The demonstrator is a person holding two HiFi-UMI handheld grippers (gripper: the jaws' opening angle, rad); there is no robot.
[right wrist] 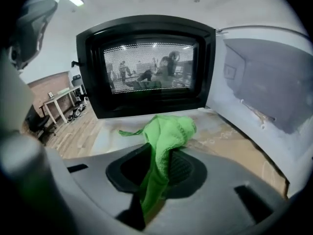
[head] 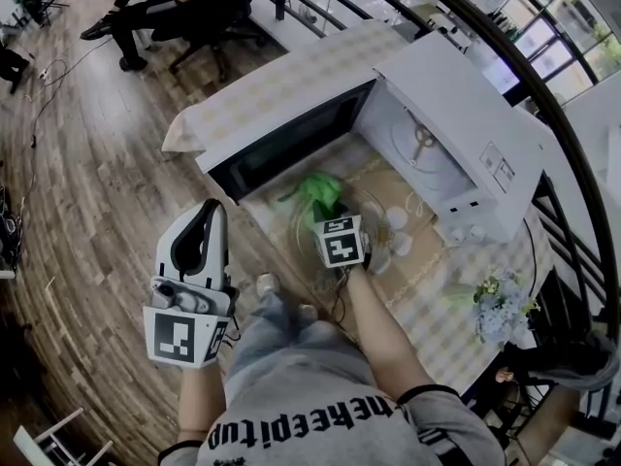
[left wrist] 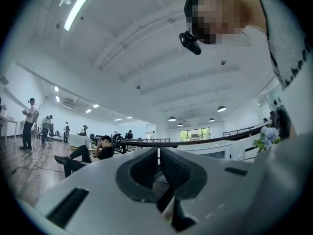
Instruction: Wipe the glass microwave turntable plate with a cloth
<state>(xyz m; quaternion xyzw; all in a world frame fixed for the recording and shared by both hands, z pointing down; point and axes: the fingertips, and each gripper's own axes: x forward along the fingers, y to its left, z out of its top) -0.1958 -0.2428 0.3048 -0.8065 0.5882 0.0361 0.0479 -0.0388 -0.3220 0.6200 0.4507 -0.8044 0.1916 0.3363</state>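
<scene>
The glass turntable plate [head: 298, 229] lies flat on the checked tablecloth in front of the open microwave, and only its faint round rim shows. A green cloth [head: 320, 192] rests bunched on its far side. My right gripper [head: 328, 214] is over the plate, shut on the green cloth [right wrist: 166, 133], which hangs out from between the jaws of my right gripper [right wrist: 159, 166]. My left gripper [head: 209, 214] is held apart at the left, over the wooden floor. In the left gripper view, my left gripper [left wrist: 159, 166] points out into the room, its jaws together with nothing between them.
The white microwave [head: 456, 129] stands behind the plate, its black-windowed door [head: 291, 144] swung open to the left. Small white pieces [head: 398, 233] and a bunch of pale flowers [head: 500, 304] sit on the table at the right. A railing curves behind; a seated person [head: 184, 3] is far left.
</scene>
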